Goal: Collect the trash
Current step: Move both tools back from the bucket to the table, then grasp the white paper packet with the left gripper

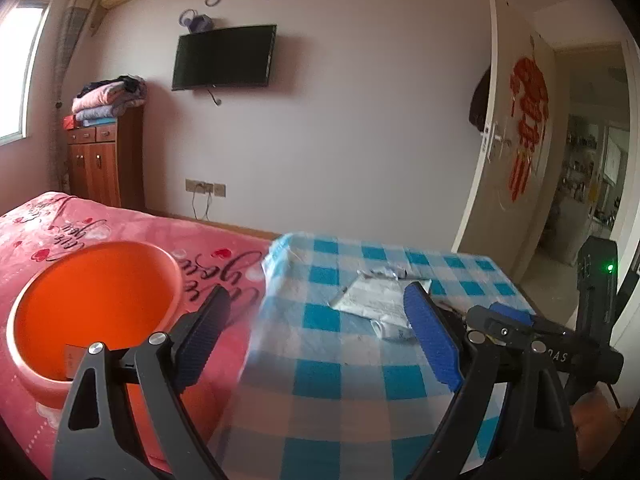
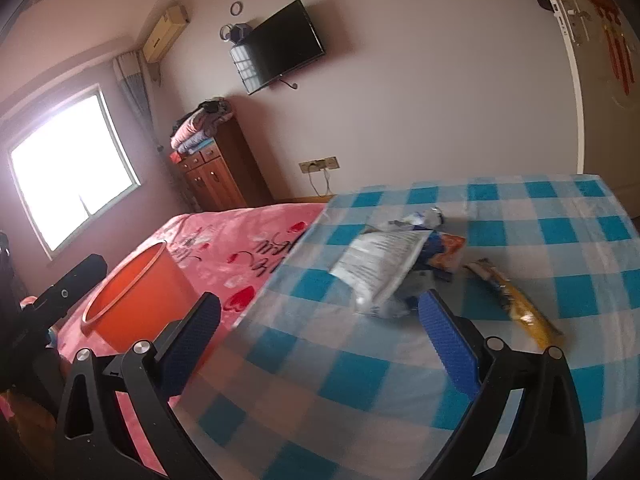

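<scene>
Both claws, left [image 1: 316,332] and right [image 2: 320,332], stood wide open and empty above the table [image 2: 540,240]. The wrappers [image 2: 380,268] lay on its checked cloth; the bin [image 1: 96,304] sat beside it by the bed [image 1: 48,232].

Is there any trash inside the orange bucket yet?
Cannot tell: the orange bucket shows a bare orange inside, but the hand-held gripper hides its bottom.

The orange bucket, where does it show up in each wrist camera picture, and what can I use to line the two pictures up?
Left wrist view: the orange bucket sits at lower left on the pink bedspread, behind the claw's left finger.
Right wrist view: the orange bucket is at lower left, smaller, beside the checked table.
Shared landmark: the wall television.
</scene>
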Demonstrator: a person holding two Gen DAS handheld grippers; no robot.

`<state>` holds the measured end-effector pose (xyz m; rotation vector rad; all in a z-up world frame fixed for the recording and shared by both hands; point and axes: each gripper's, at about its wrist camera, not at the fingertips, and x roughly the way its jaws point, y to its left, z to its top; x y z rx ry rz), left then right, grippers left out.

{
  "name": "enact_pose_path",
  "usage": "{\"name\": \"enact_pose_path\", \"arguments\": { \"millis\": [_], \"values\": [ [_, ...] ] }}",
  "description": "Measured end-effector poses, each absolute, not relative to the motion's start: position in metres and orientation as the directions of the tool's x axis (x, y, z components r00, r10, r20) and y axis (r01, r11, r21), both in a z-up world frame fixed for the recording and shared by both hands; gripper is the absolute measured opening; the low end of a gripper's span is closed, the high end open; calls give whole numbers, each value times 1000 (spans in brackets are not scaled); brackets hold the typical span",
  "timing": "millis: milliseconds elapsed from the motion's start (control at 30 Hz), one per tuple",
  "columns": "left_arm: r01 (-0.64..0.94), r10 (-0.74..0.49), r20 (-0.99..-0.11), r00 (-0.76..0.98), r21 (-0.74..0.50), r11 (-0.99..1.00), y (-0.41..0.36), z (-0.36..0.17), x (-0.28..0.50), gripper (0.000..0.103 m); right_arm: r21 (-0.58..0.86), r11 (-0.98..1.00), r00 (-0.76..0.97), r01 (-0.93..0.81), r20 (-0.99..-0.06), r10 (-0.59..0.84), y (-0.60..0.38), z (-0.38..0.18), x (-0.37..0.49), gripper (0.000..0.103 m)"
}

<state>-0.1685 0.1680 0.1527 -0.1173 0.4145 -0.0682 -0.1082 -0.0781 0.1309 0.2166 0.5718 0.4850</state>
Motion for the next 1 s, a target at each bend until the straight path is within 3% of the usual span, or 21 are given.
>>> {"name": "enact_pose_path", "arguments": {
  "millis": [433, 767, 1000],
  "values": [
    [51, -133, -559, 818, -161, 986, 127, 114, -112, 89, 370, 887, 702, -276, -552, 449, -143, 96, -80, 98],
    [-17, -292, -691, 661, -403, 915, 112, 74, -35, 89, 334, 922, 680, -196, -631, 373, -176, 70, -60, 98],
    [-81, -387, -692, 609, -540, 838, 109, 59, 9, 89, 340, 916, 648, -213, -652, 393, -171, 60, -52, 98]
  ]
}}
